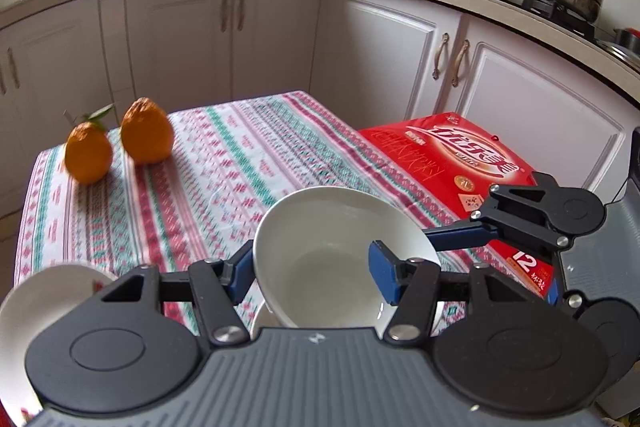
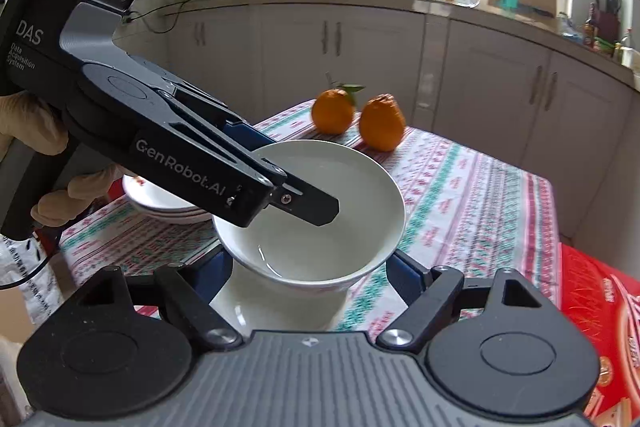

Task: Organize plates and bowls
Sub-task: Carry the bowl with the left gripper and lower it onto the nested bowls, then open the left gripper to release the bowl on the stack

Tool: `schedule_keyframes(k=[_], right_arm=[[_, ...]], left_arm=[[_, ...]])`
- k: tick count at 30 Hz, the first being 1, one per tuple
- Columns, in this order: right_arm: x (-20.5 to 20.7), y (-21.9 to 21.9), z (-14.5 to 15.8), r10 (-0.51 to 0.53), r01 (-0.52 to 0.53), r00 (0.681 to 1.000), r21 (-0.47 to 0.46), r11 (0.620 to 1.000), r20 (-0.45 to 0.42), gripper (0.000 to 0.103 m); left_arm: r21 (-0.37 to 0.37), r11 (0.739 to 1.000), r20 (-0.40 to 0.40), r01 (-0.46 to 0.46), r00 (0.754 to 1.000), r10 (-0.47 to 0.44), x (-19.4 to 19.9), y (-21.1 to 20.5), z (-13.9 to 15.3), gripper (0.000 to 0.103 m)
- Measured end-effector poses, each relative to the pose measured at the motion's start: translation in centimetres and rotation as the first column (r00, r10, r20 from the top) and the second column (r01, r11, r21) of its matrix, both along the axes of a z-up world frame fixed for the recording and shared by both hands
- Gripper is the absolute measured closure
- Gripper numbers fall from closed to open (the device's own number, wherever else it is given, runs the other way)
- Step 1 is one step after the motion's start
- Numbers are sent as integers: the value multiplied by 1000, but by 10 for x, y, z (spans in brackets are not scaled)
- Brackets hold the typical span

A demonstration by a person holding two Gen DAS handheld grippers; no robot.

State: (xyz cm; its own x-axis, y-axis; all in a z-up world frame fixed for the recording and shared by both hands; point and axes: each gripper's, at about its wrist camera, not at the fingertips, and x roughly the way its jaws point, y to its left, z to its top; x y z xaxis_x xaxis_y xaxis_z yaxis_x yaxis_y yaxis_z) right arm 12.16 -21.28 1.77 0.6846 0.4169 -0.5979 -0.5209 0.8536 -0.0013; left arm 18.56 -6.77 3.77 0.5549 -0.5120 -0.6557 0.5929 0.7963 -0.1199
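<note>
A stack of plates [image 2: 160, 205] sits at the table's [image 2: 480, 195] left edge. The left gripper [image 1: 312, 267] has its jaws pinching the rim of a tilted bowl [image 1: 320, 247], held above a second bowl [image 2: 272, 307], which sits between the right gripper's [image 2: 308, 275] spread jaws. Bare cloth lies beyond, up to two oranges [image 2: 356, 117] by the far edge; a red box [image 2: 592, 307] abuts the table's right edge.

The bowl [image 2: 316, 211] at mid-frame is seen as glossy white ceramic, highlights and all, and the stacked plates [image 2: 160, 203] to its left get the same glaze. The tablecloth [image 1: 224, 163] is read as woven, matt cloth. The oranges [image 1: 146, 137] look dimpled and rough. The red box [image 1: 468, 163] at right is shiny printed card. Ribbed matt plastic is shown on the left gripper [image 1: 316, 267], with bright metal rivets.
</note>
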Motion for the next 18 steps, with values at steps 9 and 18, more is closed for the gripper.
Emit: schedule_keyframes(k=[9,18], right_arm=[[-5,10,-13,26,-27,999,-25,999,-44,16],[-3,10,-17,36,-38,997,-30,999,-62,16]], left_arm=[[-15,1000,-37,-19,999,19,-9,11,-20,44],[-21,999,-53,-24,998,23,-12,14,-29,44]])
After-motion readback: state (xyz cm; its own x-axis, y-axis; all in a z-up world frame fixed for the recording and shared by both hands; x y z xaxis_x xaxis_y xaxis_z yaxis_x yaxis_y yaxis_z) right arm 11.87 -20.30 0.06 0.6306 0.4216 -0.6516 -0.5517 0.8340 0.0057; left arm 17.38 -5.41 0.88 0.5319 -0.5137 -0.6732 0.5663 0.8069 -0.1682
